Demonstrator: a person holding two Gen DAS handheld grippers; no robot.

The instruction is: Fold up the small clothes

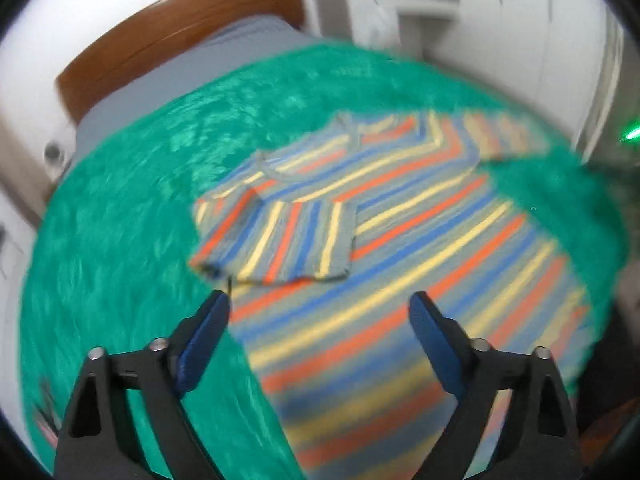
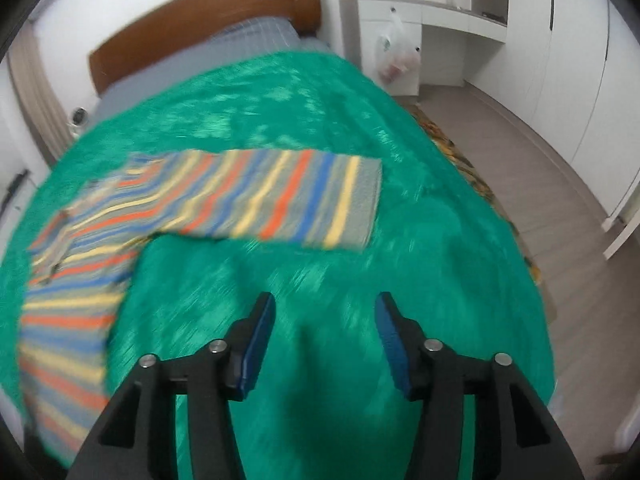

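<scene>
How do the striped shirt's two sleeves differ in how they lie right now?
The near sleeve is folded inward, lying on top of the striped shirt; the far sleeve is stretched straight out, flat on the green blanket. The folded sleeve's cuff rests on the shirt's chest; the outstretched sleeve's cuff rests on blanket, away from the body. Both carry the same orange, blue and yellow stripes on grey, and neither is between any tongs.

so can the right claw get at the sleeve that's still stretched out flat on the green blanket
Probably yes. The right claw is open and empty, and only bare fuzzy green blanket lies between it and the outstretched sleeve of the striped knit shirt.
</scene>
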